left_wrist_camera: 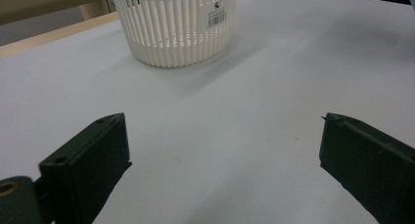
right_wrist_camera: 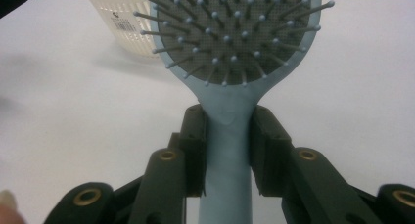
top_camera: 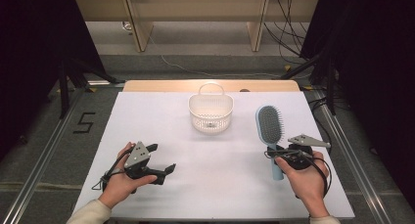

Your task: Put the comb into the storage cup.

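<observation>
Right gripper (right_wrist_camera: pixel 227 136) is clamped on the hairbrush (top_camera: pixel 270 124), both black jaws pressed flat against the smooth pale-blue handle just below where it flares into the head. In the right gripper view the oval head carries a dark grey cushioned pad studded with thin pins, each tipped with a small blue ball. From the high view the brush lies bristles-up on the right side of the white table (top_camera: pixel 205 185), head pointing to the far edge, handle toward the person, with the right gripper (top_camera: pixel 274 153) across the handle.

Left gripper (top_camera: pixel 164 158) sits at the near left, jaws spread wide, nothing between them, only matte white tabletop in the left gripper view.

At the far middle stands the basket (top_camera: pixel 211 111), cream plastic, slatted sides, rounded, a looped handle at its back rim, a barcode sticker (left_wrist_camera: pixel 218 19) on its wall. It stands well apart from the brush.
</observation>
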Demonstrator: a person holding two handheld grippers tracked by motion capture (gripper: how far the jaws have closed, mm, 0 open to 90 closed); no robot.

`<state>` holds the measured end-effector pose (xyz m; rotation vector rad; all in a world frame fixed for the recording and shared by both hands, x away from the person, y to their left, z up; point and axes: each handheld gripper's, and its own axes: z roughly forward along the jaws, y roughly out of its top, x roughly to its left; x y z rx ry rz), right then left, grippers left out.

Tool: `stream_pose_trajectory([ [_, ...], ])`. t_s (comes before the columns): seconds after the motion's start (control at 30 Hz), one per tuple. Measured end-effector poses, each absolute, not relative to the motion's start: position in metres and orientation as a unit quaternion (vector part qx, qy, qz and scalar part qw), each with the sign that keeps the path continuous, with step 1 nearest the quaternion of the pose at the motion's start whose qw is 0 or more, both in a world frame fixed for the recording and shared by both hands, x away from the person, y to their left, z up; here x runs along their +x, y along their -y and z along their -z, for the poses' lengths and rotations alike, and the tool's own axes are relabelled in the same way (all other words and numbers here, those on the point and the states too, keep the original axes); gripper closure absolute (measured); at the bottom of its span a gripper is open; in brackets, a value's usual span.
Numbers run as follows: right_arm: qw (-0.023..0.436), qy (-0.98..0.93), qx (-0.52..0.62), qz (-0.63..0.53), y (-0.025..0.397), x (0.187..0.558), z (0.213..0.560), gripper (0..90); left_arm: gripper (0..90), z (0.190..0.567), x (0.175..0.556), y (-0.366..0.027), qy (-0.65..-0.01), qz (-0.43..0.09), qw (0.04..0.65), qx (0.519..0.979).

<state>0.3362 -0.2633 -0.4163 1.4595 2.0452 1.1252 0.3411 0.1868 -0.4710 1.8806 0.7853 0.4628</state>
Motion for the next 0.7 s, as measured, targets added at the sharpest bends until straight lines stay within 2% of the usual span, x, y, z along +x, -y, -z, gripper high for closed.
stream_pose_trajectory([
  [0.7, 0.199, -0.718, 0.519, -0.418, 0.259, 0.3436, 0.4131, 70.7, 4.0, 0.4712, 0.3419, -0.1875, -0.324, -0.193, 0.501, 0.779],
])
